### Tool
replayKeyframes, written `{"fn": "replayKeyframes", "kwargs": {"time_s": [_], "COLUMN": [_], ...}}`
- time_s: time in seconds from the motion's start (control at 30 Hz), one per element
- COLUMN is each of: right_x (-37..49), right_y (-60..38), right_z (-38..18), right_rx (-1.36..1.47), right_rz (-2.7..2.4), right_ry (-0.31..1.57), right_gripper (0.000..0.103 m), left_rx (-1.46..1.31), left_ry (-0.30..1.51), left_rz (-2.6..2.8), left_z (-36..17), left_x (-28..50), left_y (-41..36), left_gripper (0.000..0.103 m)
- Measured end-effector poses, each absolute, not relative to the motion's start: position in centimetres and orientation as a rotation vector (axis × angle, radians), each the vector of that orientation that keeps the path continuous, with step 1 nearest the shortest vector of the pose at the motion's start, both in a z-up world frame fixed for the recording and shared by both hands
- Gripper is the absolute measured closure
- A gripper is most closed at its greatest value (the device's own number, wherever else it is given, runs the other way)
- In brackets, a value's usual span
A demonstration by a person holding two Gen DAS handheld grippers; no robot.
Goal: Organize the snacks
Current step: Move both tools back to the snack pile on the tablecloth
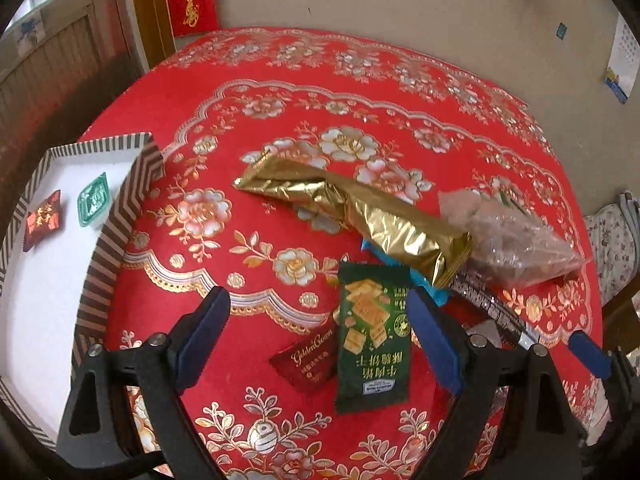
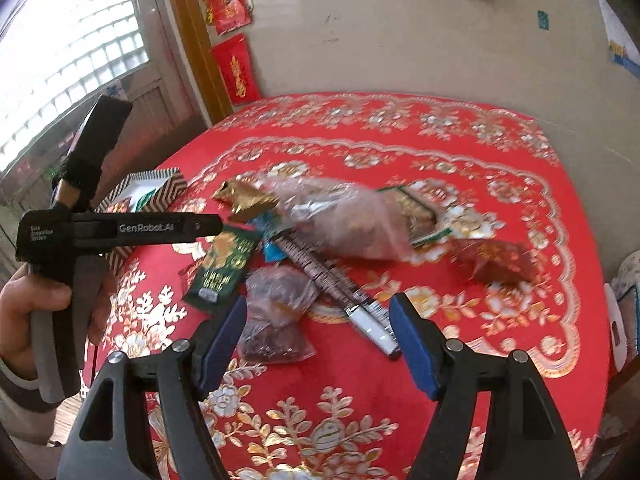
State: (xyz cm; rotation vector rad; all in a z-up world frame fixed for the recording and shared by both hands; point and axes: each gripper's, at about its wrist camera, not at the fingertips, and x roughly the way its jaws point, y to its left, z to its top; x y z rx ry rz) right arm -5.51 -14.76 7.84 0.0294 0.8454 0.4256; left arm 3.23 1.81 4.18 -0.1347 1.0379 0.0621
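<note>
We hold our left gripper (image 1: 318, 334) above the near part of the red flowered tablecloth (image 1: 400, 92), its blue-padded jaws spread wide with nothing pressed between them. In the gap between them lie a dark green cracker packet (image 1: 372, 340) and, tucked partly under its left edge, a small dark red Golden Crown packet (image 1: 306, 362). Beyond these a long crumpled gold foil bag (image 1: 352, 208) stretches across the middle of the cloth, and to its right lies a clear plastic bag (image 1: 508, 236) with brownish contents. At the left edge of the table stands a striped box (image 1: 124, 220) with a white floor; inside it rest a small green packet (image 1: 93, 199) and a small red packet (image 1: 43, 220), near each other but apart.

Our right gripper (image 2: 318, 330) also hangs released and empty over the cloth. Between its fingers we see a small clear packet of dark snacks (image 2: 276, 320) on the left and the white end of a long dark printed stick pack (image 2: 340, 284) on the right, neither one touched by the pads. Farther right a red packet (image 2: 496, 260) lies alone. At the left of this view a hand (image 2: 28, 312) grips the handle of the left gripper.
</note>
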Motion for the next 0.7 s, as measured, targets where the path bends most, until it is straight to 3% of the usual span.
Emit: {"fn": "replayKeyframes", "kwargs": {"time_s": [0.27, 0.7], "right_x": [-5.6, -5.1], "right_y": [-14.6, -13.7], "right_z": [7.0, 6.3], "right_rx": [0.042, 0.041], "right_rz": [0.431, 0.422], "right_ry": [0.867, 0.893], "right_gripper": [0.029, 0.029], "left_rx": [0.099, -0.038], "left_ry": [1.047, 1.114], "left_rz": [-0.042, 0.010], "left_z": [3.4, 2.0], "left_x": [2.8, 3.7], "left_y": [0.4, 0.7], "left_gripper": [0.013, 0.014]}}
